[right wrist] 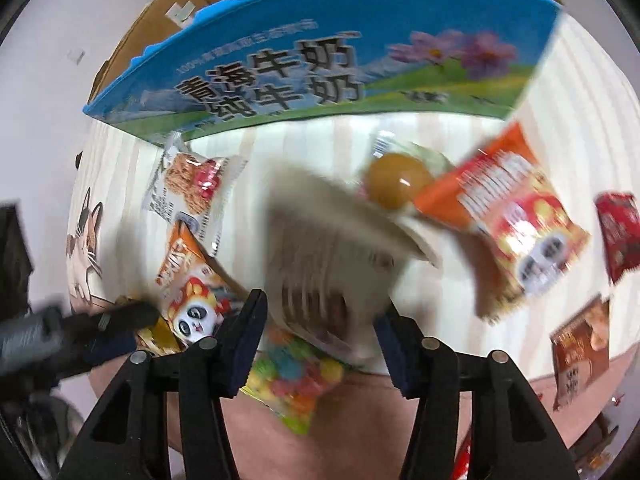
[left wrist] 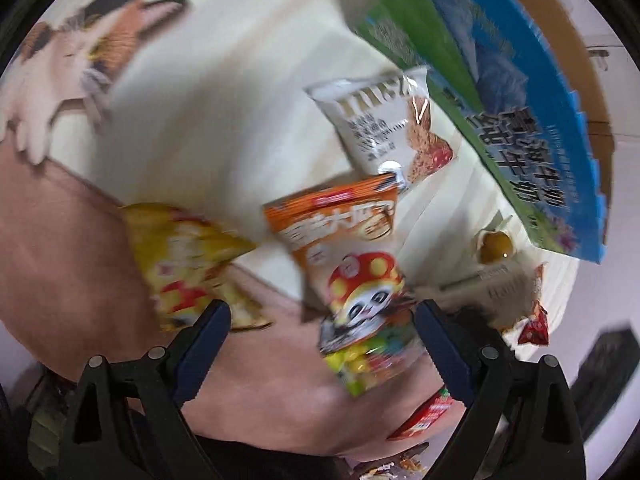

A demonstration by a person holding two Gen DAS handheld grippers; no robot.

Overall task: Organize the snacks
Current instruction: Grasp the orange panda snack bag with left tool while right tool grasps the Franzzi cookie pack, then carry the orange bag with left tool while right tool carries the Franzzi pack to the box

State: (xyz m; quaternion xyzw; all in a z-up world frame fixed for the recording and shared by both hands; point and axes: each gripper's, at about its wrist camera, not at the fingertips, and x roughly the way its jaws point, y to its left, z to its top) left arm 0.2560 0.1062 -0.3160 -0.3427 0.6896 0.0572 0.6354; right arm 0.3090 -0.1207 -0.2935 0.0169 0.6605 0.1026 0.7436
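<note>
Snacks lie scattered on the desk [right wrist: 560, 92] before the blue milk box [right wrist: 320, 52]. Right claw [right wrist: 324, 320] pinches a white packet [right wrist: 320, 248]; left claw [left wrist: 320, 320] spread around an orange panda packet [left wrist: 352, 256], near the desk's edge.

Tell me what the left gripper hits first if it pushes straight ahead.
Most likely the orange panda snack bag, which lies right between the open fingers of the left gripper. The picture is blurred, so the depth is uncertain.
</note>
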